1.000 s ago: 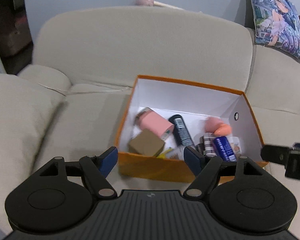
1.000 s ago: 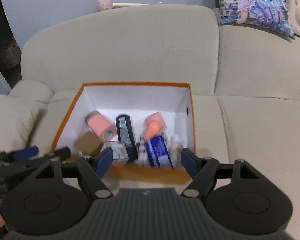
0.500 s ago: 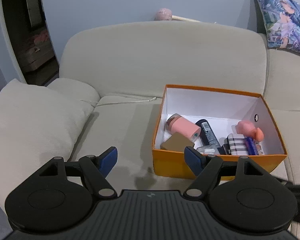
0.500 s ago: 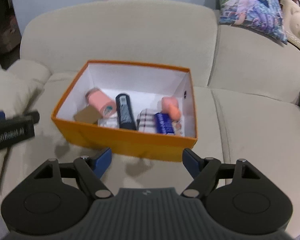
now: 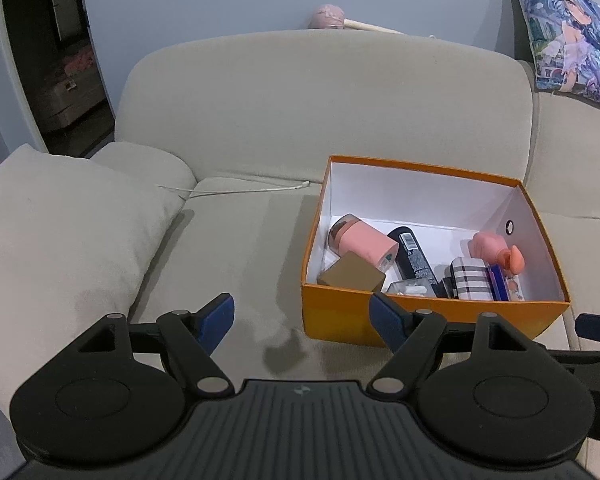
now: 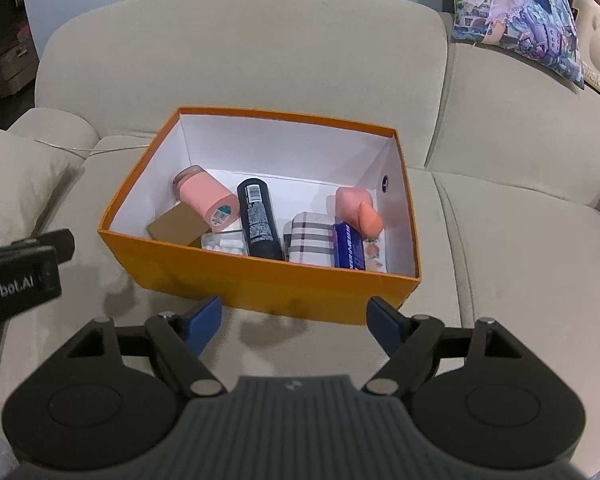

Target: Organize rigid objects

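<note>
Both grippers hang empty over the beige sofa (image 6: pixel 500 240), short of the orange box (image 6: pixel 260 284). The left gripper (image 5: pixel 302 314) stands wide apart, touching nothing. The right gripper (image 6: pixel 294 318) is opening, with nothing between its fingers. Inside the box lie a pink cylinder (image 6: pixel 206 200), a black bottle (image 6: pixel 258 218) and a plaid case (image 6: pixel 310 240).

1. Box (image 6: pixel 260 280) on sofa seat (image 6: pixel 520 280), before backrest (image 6: pixel 240 60).
2. In box, left to right: cardboard block (image 6: pixel 176 226) before roll (image 6: pixel 208 200); bottle (image 6: pixel 259 218); checked case (image 6: pixel 310 242); flat packet (image 6: pixel 350 252) before soft toy (image 6: pixel 358 210).
3. Small clear case (image 6: pixel 224 243) at near wall, between block and bottle.
4. Cushion (image 5: pixel 60 248) left of box, apart.
5. Printed pillow (image 6: pixel 516 12) on backrest, far right.
</note>
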The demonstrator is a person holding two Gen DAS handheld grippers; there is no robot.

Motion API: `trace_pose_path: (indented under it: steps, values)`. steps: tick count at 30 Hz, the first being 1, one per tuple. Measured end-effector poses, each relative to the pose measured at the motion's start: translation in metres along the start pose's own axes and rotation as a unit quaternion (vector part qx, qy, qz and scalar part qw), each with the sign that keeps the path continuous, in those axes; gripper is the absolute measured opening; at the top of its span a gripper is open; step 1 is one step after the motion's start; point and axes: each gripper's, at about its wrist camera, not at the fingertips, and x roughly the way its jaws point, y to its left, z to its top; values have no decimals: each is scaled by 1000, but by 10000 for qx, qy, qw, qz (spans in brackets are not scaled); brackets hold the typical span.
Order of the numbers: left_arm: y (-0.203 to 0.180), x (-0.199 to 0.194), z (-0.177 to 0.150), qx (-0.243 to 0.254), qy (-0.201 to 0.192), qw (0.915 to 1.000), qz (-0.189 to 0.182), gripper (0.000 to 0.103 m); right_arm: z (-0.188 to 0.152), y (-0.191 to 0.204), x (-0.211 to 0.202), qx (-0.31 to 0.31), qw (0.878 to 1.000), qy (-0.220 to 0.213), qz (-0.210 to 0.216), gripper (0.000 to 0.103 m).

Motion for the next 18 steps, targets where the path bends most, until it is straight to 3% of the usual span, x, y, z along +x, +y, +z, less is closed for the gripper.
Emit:
trace_pose_path:
  steps: [18]
  values:
    - [-3, -6, -3, 53, -87, 9999, -25, 91, -1, 1, -8, -32, 10000, -44, 11, 84]
